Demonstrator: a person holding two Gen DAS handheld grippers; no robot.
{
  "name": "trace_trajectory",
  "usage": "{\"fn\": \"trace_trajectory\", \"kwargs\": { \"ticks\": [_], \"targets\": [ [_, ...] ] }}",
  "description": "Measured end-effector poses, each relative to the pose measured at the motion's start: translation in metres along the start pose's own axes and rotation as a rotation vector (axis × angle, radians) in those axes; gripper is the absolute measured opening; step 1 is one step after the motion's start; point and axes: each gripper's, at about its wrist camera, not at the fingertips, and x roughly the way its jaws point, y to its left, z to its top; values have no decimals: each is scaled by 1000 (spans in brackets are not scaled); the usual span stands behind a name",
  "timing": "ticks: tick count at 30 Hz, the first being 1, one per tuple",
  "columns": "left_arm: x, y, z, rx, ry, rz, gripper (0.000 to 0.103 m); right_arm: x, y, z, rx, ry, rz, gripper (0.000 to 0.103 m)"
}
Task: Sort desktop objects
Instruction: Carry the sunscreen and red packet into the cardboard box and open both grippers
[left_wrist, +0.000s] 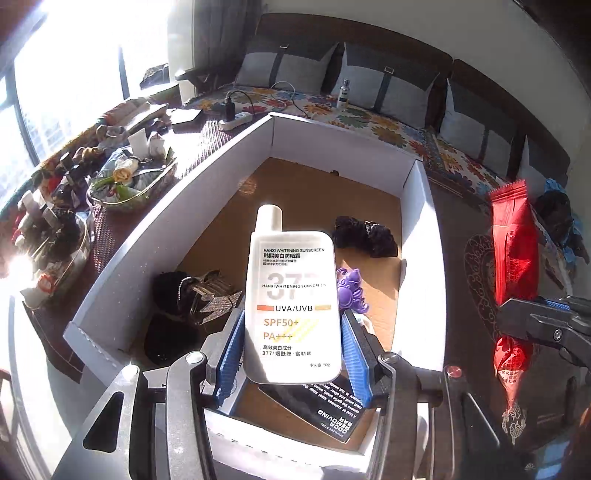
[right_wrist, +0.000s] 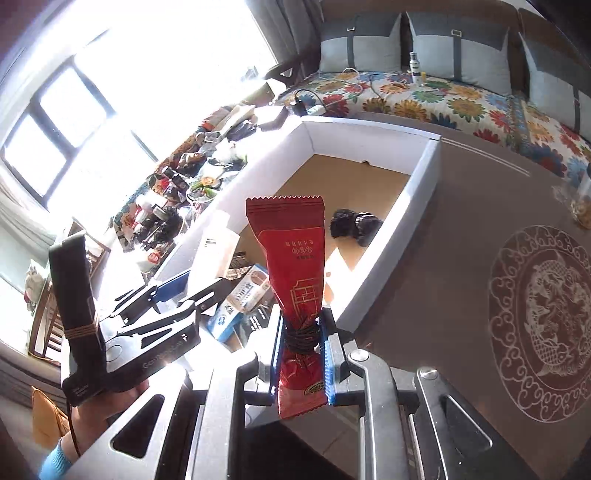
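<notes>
The left gripper (left_wrist: 291, 347) clamps a white sunscreen bottle (left_wrist: 290, 295) above the white box (left_wrist: 155, 236); the right gripper (right_wrist: 301, 354) pinches a red snack packet (right_wrist: 291, 258) at its 3 o'clock. The slick packet, gripped low, could flop or slip; the bottle could drop onto the purple toy (left_wrist: 351, 291).

Left wrist view: sits just behind the left gripper (left_wrist: 293, 354), looking steeply down along its fingers into the white box (left_wrist: 155, 221), close above it. Right gripper enters at its right edge.

Right wrist view: same seat behind the right gripper (right_wrist: 301, 354), tilted down over the box's right wall and the brown table (right_wrist: 461, 221). Left gripper lies to its left.

Shared: box, sofa cushions, sunlit window.
</notes>
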Motion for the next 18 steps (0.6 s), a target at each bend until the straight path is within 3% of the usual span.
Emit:
{"fn": "trace_trajectory", "kwargs": {
  "ticks": [3, 5, 6, 7, 8, 10, 13, 16, 18],
  "targets": [
    [27, 23, -16, -64, 92, 15, 50, 47, 32, -2, -17, 41, 47, 20],
    [31, 30, -23, -66, 110, 20, 53, 76, 40, -8, -14, 83, 75, 30],
    [28, 31, -24, -54, 100, 28, 56, 87, 40, -12, -21, 107, 64, 52],
    [24, 31, -24, -35, 83, 35, 72, 92, 44, -15, -37, 110, 36, 71],
    [17, 31, -23, -16, 55, 45, 89, 92, 45, -17, -57, 93, -1, 79],
    [-1, 29, -20, 2, -19, 89, 98, 86, 41, -19, -88, 68, -22, 84],
    [-20, 25, -18, 0, -94, 130, 99, 70, 33, -15, -136, 27, -92, 86],
    [-30, 17, -15, -37, -125, 201, 99, 49, 24, -10, -177, -15, -162, 96],
    [-34, 9, -14, -40, -133, 225, 99, 42, 18, -8, -188, -28, -186, 97]
  ]
}}
